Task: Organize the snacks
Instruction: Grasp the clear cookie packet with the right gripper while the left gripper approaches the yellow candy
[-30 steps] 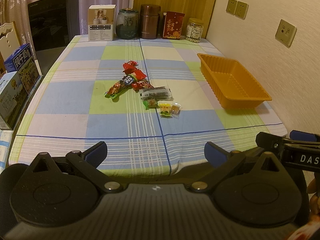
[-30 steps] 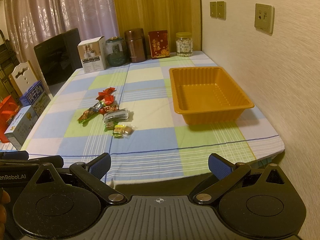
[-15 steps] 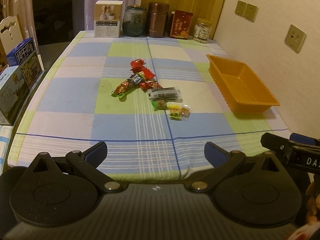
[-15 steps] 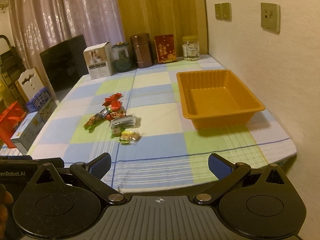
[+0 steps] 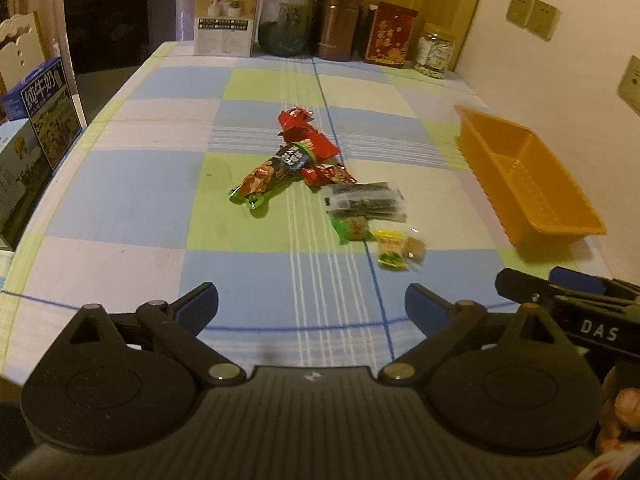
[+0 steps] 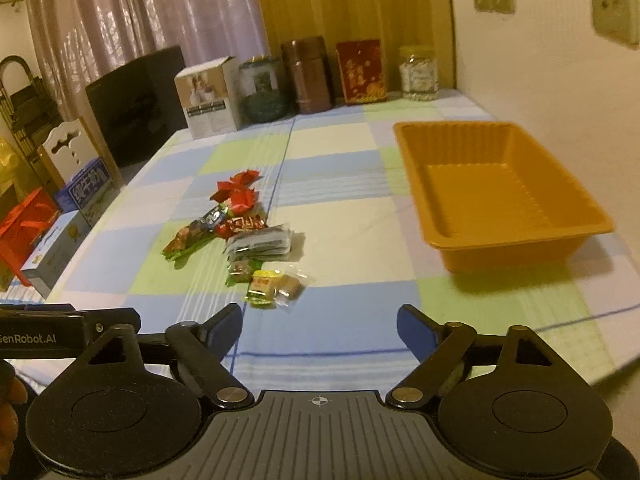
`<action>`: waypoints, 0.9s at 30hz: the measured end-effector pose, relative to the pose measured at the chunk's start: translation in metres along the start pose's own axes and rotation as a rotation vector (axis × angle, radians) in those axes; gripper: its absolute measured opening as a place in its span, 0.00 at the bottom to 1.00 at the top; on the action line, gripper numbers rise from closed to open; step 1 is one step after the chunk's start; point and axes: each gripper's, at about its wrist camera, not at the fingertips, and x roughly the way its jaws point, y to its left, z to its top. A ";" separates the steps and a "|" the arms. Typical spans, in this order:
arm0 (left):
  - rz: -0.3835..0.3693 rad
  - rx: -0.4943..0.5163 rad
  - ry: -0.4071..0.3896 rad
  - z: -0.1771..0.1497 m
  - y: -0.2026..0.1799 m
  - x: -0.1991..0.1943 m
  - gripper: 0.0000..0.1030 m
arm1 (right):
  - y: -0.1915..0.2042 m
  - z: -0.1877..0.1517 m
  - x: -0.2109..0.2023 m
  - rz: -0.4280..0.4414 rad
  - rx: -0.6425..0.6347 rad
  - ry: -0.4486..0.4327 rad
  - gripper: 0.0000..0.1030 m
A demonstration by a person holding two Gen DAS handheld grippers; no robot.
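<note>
A loose pile of snack packets lies mid-table: red wrappers (image 5: 304, 130), a long green-edged packet (image 5: 272, 176), a dark clear pack (image 5: 364, 200), and small yellow-green sweets (image 5: 394, 248). The same pile (image 6: 248, 240) shows in the right wrist view. An orange tray (image 6: 500, 188) stands to the right near the wall, with nothing in it. My left gripper (image 5: 312, 304) hovers open over the near table edge, short of the pile. My right gripper (image 6: 320, 326) is open too, its jaws closing, with nothing between them; the sweets (image 6: 272, 286) lie just ahead of its left finger.
Along the far edge stand a white box (image 5: 226, 16), a dark jar (image 5: 286, 20), a brown canister (image 5: 338, 20), a red box (image 5: 390, 36) and a glass jar (image 5: 434, 52). Cartons (image 5: 40, 108) and a dark screen (image 5: 108, 20) flank the left side. A wall borders the right.
Both grippers have come forward and lower toward the table, so the pile and tray loom larger. The right gripper's fingers have drawn somewhat closer together.
</note>
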 end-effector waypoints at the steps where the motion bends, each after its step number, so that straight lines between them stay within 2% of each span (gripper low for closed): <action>1: 0.006 0.000 0.002 0.002 0.002 0.006 0.95 | 0.000 0.001 0.007 0.004 -0.002 0.003 0.76; 8: 0.018 -0.008 0.016 0.015 0.012 0.039 0.93 | 0.007 0.009 0.059 0.024 -0.004 0.038 0.53; 12: 0.009 -0.020 0.021 0.019 0.016 0.051 0.93 | 0.013 0.013 0.079 0.030 -0.007 0.052 0.50; 17: 0.004 -0.030 0.031 0.020 0.020 0.060 0.93 | 0.022 0.015 0.100 0.003 -0.040 0.073 0.40; 24: -0.003 -0.040 0.040 0.018 0.024 0.064 0.93 | 0.026 0.015 0.113 -0.022 -0.073 0.081 0.38; 27: -0.010 -0.038 0.044 0.017 0.022 0.066 0.93 | 0.025 0.014 0.112 -0.028 -0.085 0.089 0.25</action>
